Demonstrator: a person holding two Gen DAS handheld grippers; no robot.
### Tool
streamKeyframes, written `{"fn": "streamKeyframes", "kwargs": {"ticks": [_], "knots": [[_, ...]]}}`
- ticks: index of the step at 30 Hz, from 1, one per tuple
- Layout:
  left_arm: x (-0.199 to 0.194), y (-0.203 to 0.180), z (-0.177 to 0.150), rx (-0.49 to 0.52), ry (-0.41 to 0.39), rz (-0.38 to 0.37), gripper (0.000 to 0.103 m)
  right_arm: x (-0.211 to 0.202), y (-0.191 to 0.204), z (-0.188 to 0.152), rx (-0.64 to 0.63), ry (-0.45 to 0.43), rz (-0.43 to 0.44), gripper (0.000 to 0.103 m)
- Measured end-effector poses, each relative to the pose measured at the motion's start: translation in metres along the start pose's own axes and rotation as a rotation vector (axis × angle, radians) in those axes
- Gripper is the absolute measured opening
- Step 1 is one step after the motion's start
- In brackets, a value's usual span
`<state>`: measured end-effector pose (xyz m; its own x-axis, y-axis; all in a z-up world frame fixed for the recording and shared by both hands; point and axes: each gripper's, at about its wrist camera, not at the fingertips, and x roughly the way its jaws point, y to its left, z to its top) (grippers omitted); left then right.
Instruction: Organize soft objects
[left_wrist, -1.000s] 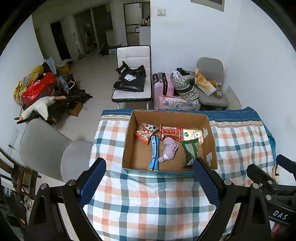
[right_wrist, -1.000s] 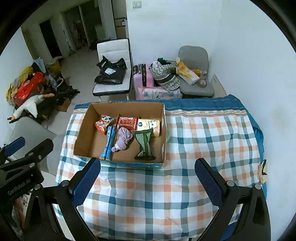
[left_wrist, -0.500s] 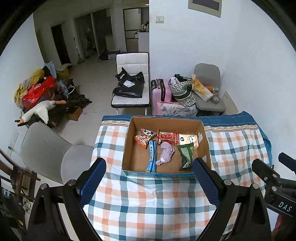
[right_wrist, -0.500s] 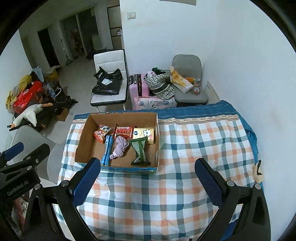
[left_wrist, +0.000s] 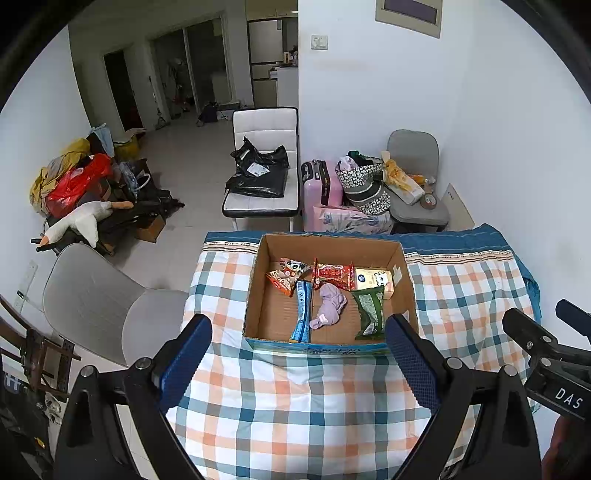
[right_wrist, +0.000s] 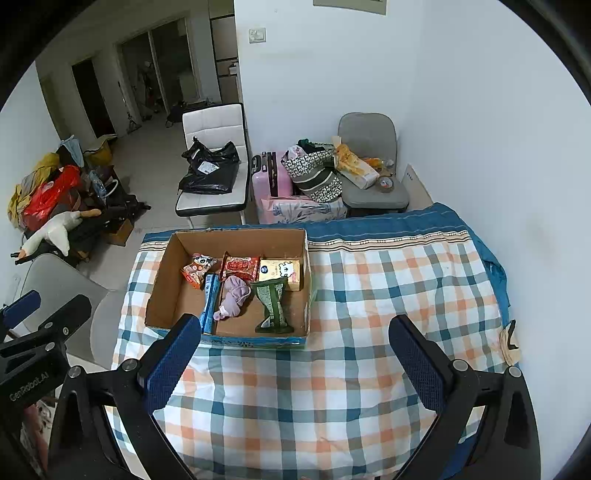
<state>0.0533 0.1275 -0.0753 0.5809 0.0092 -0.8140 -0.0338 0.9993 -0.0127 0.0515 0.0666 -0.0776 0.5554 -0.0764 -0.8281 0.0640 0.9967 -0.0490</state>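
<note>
A cardboard box (left_wrist: 400, 273) sits on a plaid-covered surface (left_wrist: 295, 398), holding soft packets and a crumpled lilac cloth (left_wrist: 328, 306). The blue packet (left_wrist: 302, 310) and green packet (left_wrist: 369, 308) lie lengthwise, their long axes running from the box's near wall toward its far wall; the red packet (left_wrist: 332, 273) and yellow tissue pack (left_wrist: 375, 280) lie crosswise along the far wall. The left tool (left_wrist: 299, 354) hangs above the surface with jaws wide and nothing between them, the box just ahead between its fingers. The right tool (right_wrist: 295, 354), equally wide and holding nothing, has the box ahead and to its left.
</note>
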Motion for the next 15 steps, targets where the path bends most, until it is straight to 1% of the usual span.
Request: {"fn": "streamKeyframes", "kwargs": {"ticks": [15], "knots": [[-0.0085,-0.0017,0.0016,-0.001,-0.006,0.005,0.096,-0.0008,-0.0002,-0.0002,-0.001,-0.002,0.0,0.103]]}}
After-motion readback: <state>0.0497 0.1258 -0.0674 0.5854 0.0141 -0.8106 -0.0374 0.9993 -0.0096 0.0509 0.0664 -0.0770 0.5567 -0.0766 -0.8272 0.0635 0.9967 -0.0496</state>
